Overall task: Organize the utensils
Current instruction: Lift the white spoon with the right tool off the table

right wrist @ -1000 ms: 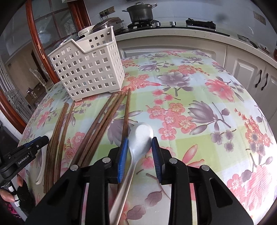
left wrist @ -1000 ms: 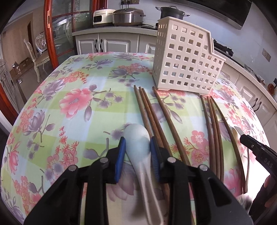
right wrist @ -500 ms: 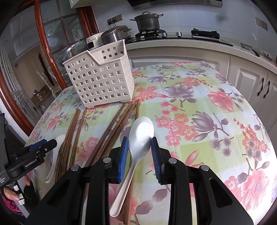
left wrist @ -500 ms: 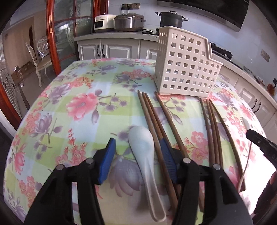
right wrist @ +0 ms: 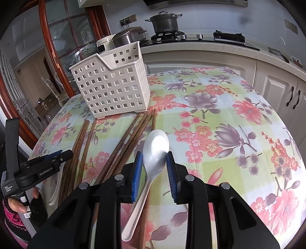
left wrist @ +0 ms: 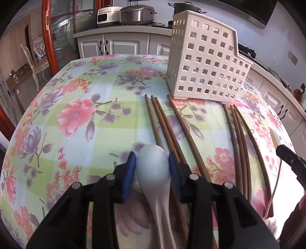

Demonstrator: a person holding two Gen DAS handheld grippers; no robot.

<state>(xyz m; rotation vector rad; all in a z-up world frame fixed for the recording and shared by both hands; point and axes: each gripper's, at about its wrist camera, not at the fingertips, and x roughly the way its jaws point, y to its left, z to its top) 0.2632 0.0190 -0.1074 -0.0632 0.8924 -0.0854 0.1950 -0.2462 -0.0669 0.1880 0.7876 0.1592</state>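
A white ceramic spoon [left wrist: 153, 164] lies on the floral tablecloth [left wrist: 80, 115], its bowl between the blue pads of my left gripper [left wrist: 152, 166]. The jaws are closing and the pads touch the bowl's sides. My right gripper [right wrist: 154, 168] is also closing, with its pads gripping a glossy pale spoon [right wrist: 155, 147] just above the cloth. A white perforated basket [left wrist: 206, 63] [right wrist: 112, 86] stands at the back. Two bundles of brown chopsticks [left wrist: 166, 124] [left wrist: 239, 134] lie in front of it. In the right wrist view my left gripper [right wrist: 57, 155] sits at the left.
Kitchen cabinets and a counter with a pot [right wrist: 165, 23] and rice cookers [left wrist: 135, 13] run behind the table. A red-framed glass door [left wrist: 49, 38] and a chair [left wrist: 36, 55] stand at the left. A hand in a pink knitted sleeve [right wrist: 13, 208] holds the left gripper.
The left jaws opened wide with the white spoon lying on the cloth, then closed again on its bowl. The right gripper keeps its spoon and has hardly moved.
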